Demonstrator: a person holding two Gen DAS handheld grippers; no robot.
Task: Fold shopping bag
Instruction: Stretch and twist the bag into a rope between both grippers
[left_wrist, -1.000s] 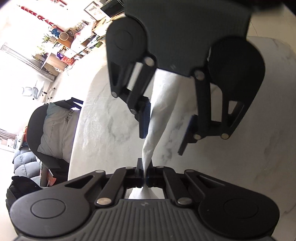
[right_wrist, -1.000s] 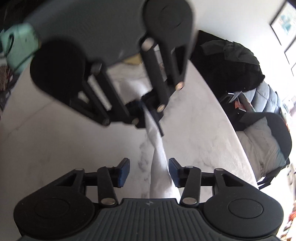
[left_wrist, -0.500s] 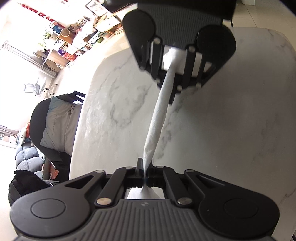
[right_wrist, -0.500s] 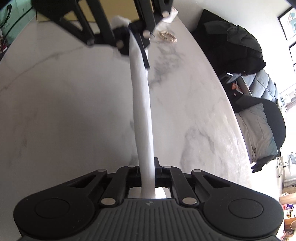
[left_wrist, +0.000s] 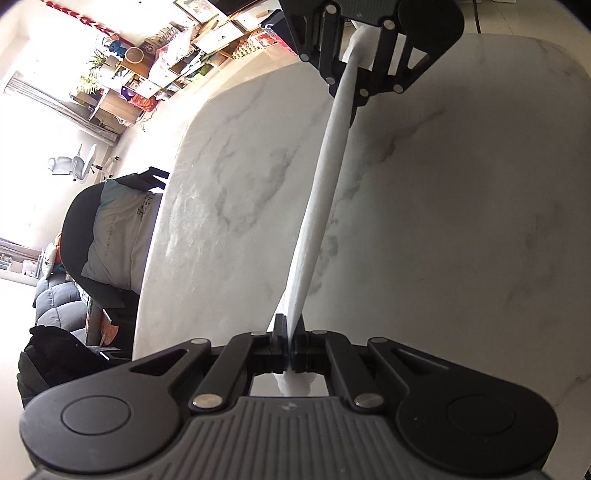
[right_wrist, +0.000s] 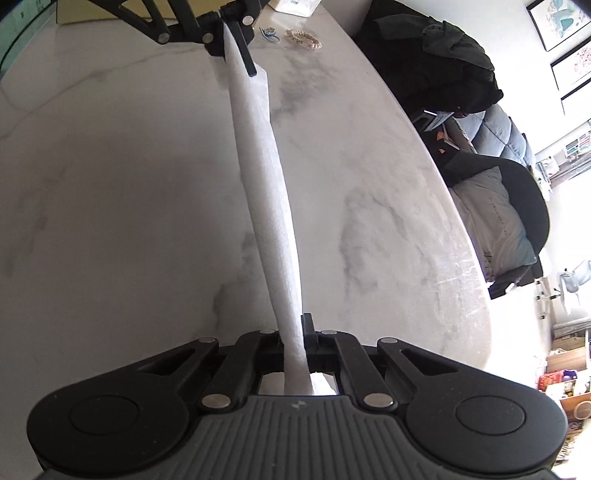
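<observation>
Shopping bag (left_wrist: 325, 192) gathered into narrow strip, stretched above marble table (left_wrist: 461, 221). Ends clamped by left gripper (left_wrist: 287, 345) and right gripper (right_wrist: 295, 347). Crosswise folding judged left.

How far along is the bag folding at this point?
Done: the white fabric shopping bag is gathered into a narrow strip. In hand: the left hand-held gripper and right hand-held gripper each clamp one end, stretching it above the white marble table. Left: folding the strip into a compact bundle.
</observation>
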